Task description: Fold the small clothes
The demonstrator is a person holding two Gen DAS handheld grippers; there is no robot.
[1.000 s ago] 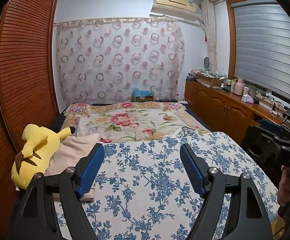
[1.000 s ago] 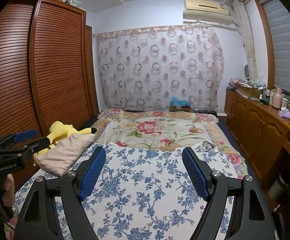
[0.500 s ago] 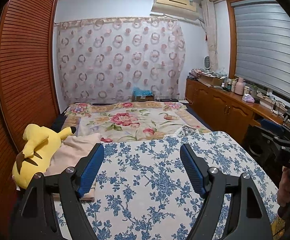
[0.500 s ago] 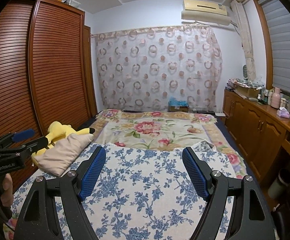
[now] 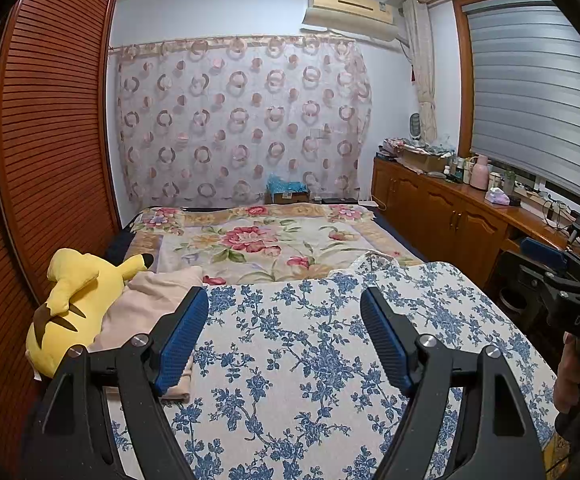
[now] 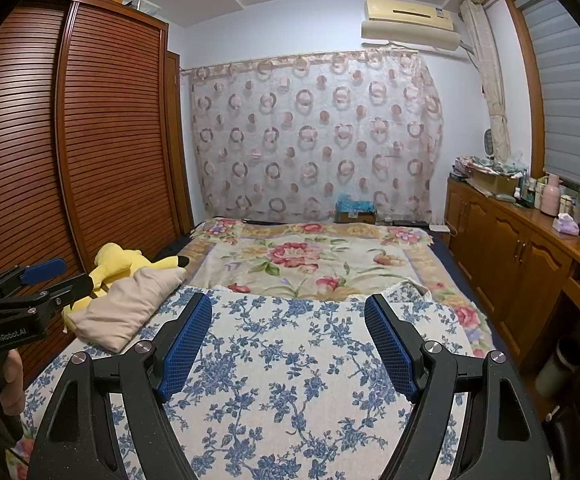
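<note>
A pale beige folded cloth [image 5: 150, 300] [image 6: 130, 308] lies at the left side of the bed, against a yellow plush toy [image 5: 74, 300] [image 6: 122, 264]. A blue-flowered white sheet [image 5: 309, 360] [image 6: 290, 380] is spread flat over the near part of the bed. My left gripper [image 5: 284, 294] [image 6: 62, 278] hovers open above the sheet, with its left finger in front of the beige cloth. Further right, my right gripper [image 6: 288, 299] [image 5: 537, 266] is also open over the sheet. Nothing is between either pair of blue pads.
A flowered blanket [image 5: 266, 240] covers the far half of the bed. Slatted wooden wardrobe doors [image 6: 110, 140] line the left side. A wooden sideboard [image 6: 521, 248] crowded with bottles and boxes runs along the right. A hand [image 6: 10, 380] holds the left gripper's handle.
</note>
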